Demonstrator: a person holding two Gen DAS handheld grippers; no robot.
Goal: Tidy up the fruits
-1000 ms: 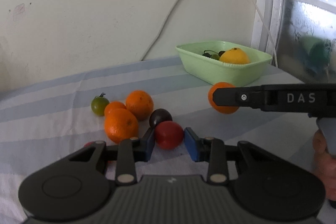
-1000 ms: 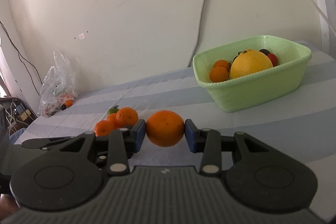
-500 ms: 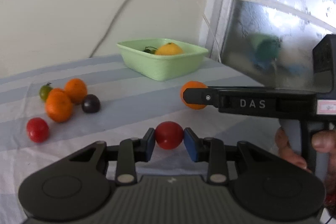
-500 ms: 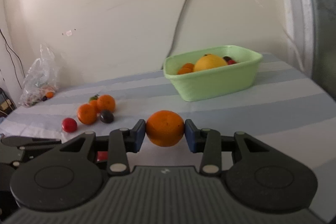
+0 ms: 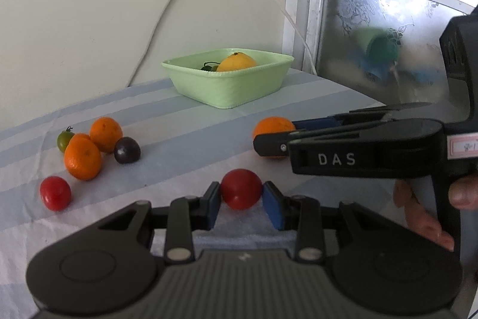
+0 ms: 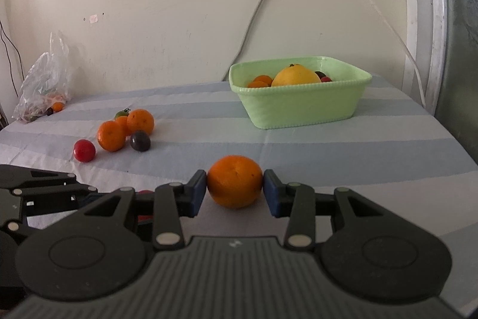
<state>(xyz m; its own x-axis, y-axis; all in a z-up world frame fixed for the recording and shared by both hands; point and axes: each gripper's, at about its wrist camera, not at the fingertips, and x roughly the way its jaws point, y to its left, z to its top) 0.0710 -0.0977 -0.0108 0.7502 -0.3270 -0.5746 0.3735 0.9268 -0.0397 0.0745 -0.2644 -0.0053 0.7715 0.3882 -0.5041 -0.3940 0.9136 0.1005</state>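
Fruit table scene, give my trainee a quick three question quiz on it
1. True or false: the left gripper holds a red tomato.
2. What does the right gripper hold? A) plum B) orange C) lemon
3. How many loose oranges lie by the dark plum on the cloth?

Key: 1 true. 2 B, an orange. 3 three, one half hidden; the green tub stands apart.

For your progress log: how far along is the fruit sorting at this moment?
Done: green basin holds a yellow citrus and smaller fruits. In hand: left gripper grips a red tomato, right gripper an orange. Left: six loose fruits on the cloth.
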